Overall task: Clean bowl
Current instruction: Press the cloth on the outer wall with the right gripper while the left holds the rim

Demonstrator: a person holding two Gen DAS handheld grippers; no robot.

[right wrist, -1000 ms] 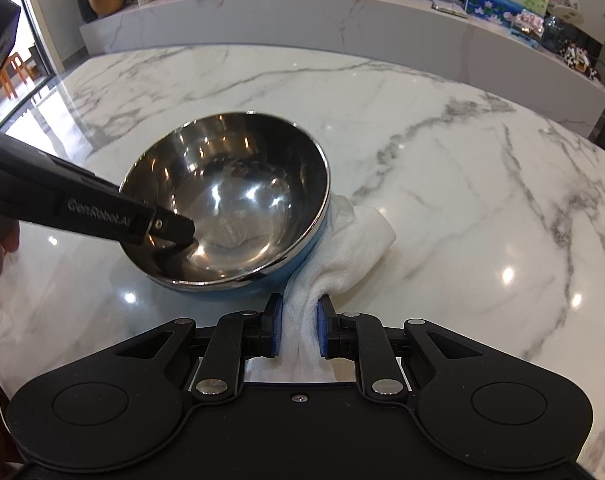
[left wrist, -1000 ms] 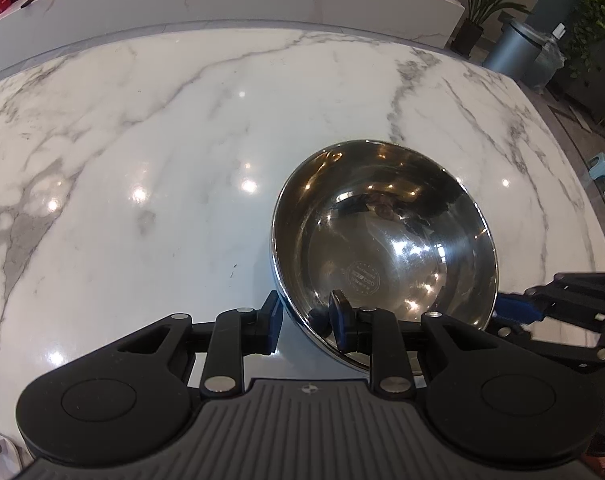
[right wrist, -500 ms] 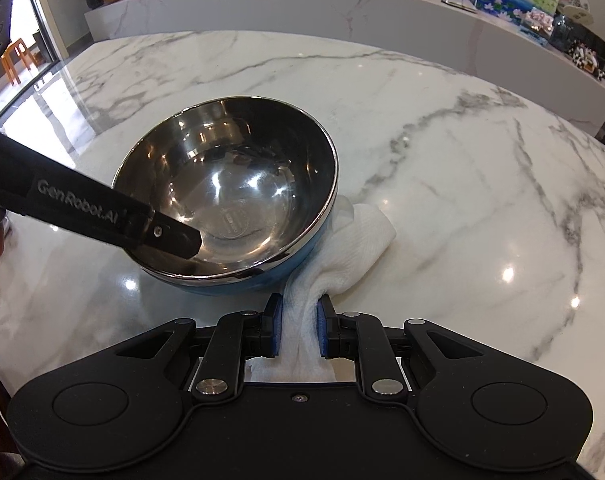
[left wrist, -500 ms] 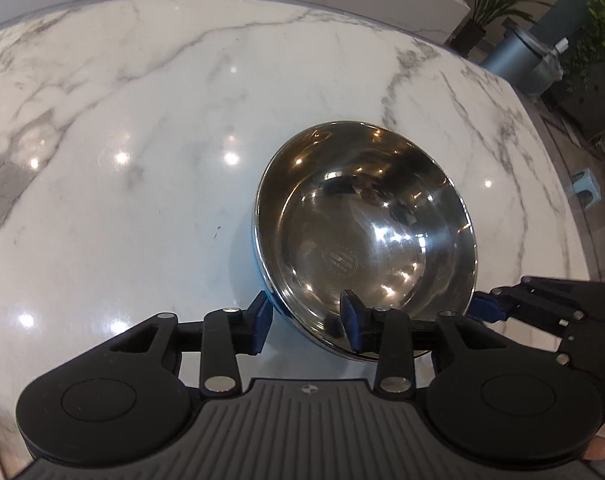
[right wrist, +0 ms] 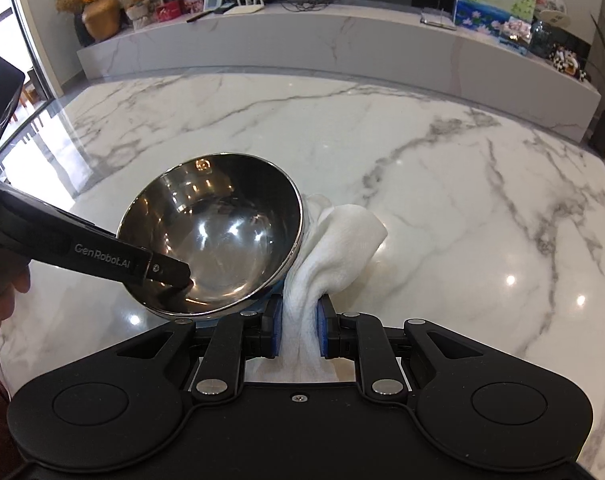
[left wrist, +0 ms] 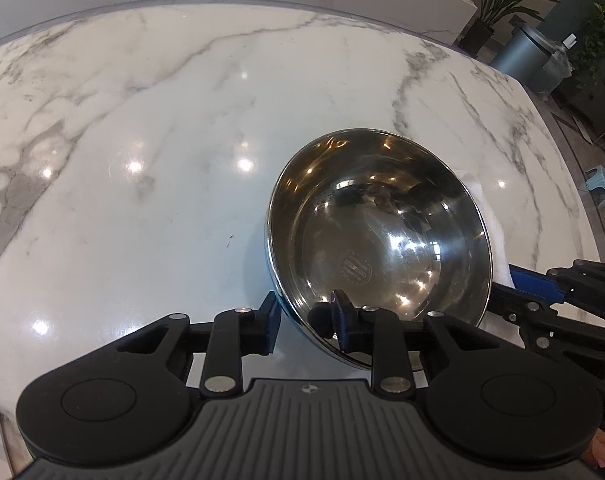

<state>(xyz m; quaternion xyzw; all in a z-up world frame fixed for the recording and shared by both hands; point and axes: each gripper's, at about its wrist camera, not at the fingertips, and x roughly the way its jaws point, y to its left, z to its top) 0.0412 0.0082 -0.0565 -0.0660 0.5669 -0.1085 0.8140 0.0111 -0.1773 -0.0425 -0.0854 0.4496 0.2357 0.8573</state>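
the marble tabletop [right wrist: 442,208] is slick, so the tilted steel bowl [right wrist: 222,236], pinched at its near rim by the left tool [left wrist: 304,318], could slip if the white cloth [right wrist: 334,248], clenched in the right tool [right wrist: 298,326], pushes its outer wall hard.

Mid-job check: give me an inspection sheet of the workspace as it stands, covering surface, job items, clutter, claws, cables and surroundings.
Surface: white marble table, glossy, with light glare.
Job's things: steel bowl tilted, inside looks shiny; white cloth bunched against its outer right side.
Clutter: nothing seen on the table.
Claws: left claw pinches the bowl's near rim, one finger inside, one outside; right claw is shut on the cloth.
Cables: some on the back counter near a white router; none seen on the table.
Surroundings: counter with pictures and ornaments, potted plants, grey bin.
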